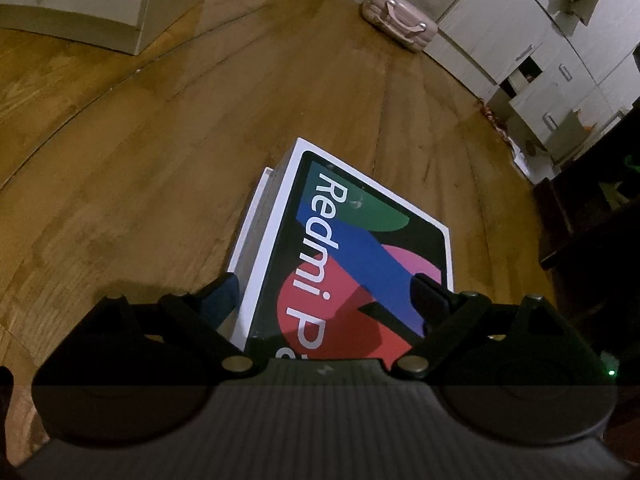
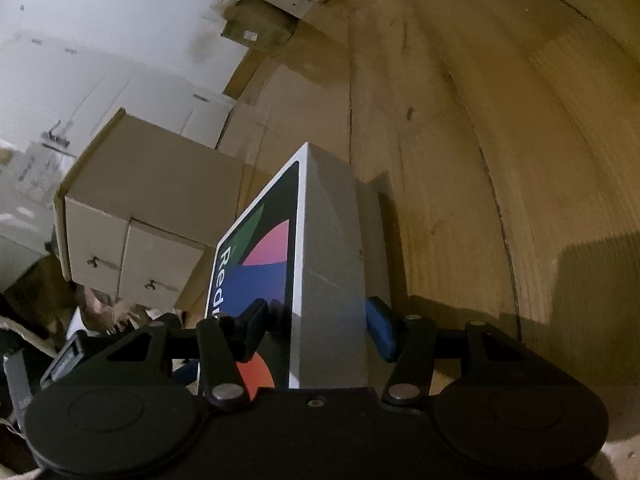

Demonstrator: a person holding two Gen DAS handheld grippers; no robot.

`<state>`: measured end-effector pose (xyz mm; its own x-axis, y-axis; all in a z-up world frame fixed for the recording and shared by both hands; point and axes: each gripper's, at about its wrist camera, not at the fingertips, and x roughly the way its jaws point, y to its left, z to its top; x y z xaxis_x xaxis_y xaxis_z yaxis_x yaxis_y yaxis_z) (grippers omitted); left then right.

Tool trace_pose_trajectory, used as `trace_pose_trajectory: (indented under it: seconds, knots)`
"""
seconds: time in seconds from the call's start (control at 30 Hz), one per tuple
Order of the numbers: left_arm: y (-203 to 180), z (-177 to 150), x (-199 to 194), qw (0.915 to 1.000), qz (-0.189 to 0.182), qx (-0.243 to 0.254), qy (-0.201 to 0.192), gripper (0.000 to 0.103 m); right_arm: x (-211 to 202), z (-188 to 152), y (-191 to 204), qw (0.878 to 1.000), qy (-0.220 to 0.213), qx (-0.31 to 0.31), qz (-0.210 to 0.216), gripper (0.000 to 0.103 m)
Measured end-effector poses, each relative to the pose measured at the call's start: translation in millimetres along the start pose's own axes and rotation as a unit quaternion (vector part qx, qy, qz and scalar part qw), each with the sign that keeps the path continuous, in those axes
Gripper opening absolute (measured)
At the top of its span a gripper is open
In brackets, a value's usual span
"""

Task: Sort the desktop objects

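Note:
A white Redmi Pad box with a printed tablet picture in green, blue, pink and red hangs tilted above the wooden floor. My left gripper spans it, with the blue pad against its white left side and the black finger lying on the printed face. In the right wrist view the same box stands edge-on. My right gripper clamps across its thickness, the black finger on the printed face and the blue pad on the back. A second white edge shows behind the box.
Wooden floor lies below. A small pink case sits far off by white cabinets. Dark furniture stands at the right of the left wrist view. A cardboard drawer unit stands left of the box.

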<state>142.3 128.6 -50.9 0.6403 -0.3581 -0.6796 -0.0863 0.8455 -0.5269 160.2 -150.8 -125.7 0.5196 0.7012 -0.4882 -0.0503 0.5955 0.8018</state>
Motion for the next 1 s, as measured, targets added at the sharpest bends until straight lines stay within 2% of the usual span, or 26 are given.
trace_pose_trajectory:
  seconds: [0.1,0.17,0.23,0.33,0.47,0.57,0.63,0.8,0.9,1.0]
  knots:
    - [-7.0,1.8,-2.0,0.9996,0.020,0.018,-0.003,0.092,2.6,-1.2,-0.2,1.000,0.001,0.002,0.001,0.060]
    - [-9.3,3.3,-3.3,0.9996,0.015,0.022,-0.003,0.092,5.4,-1.9,3.6,1.000,0.004,-0.006,-0.005,0.061]
    - [-7.7,3.8,-4.4,0.9998,0.012,0.013,-0.001,0.092,7.2,-2.2,7.3,1.000,0.007,-0.015,-0.018,0.059]
    - [0.9,3.8,-4.3,0.9994,0.034,-0.001,0.002,0.092,8.1,-2.9,3.6,1.000,0.008,-0.009,-0.023,0.060]
    - [20.8,-0.2,3.8,0.9980,0.050,-0.027,0.027,0.093,7.4,-4.7,-5.5,1.000,0.008,0.019,-0.012,0.060]
    - [32.5,-9.1,16.3,0.9959,0.052,-0.039,0.062,0.093,4.5,-5.4,-8.3,0.999,0.021,0.032,-0.017,0.064]
    - [37.6,-16.7,23.8,0.9951,0.035,-0.046,0.080,0.093,0.9,-7.0,-10.8,0.999,0.036,0.030,-0.018,0.066]
    - [43.9,-23.6,19.2,0.9948,-0.004,-0.071,0.073,0.094,-4.7,-16.0,-18.9,0.995,0.078,0.047,0.027,0.067]
    - [46.3,-17.6,4.0,0.9945,-0.031,-0.085,0.052,0.093,-11.0,-13.7,-8.3,0.996,0.071,0.045,0.030,0.066]
    - [38.9,-14.3,-2.1,0.9959,-0.037,-0.071,0.042,0.093,-14.5,-10.0,8.2,0.997,0.070,0.021,0.021,0.064]
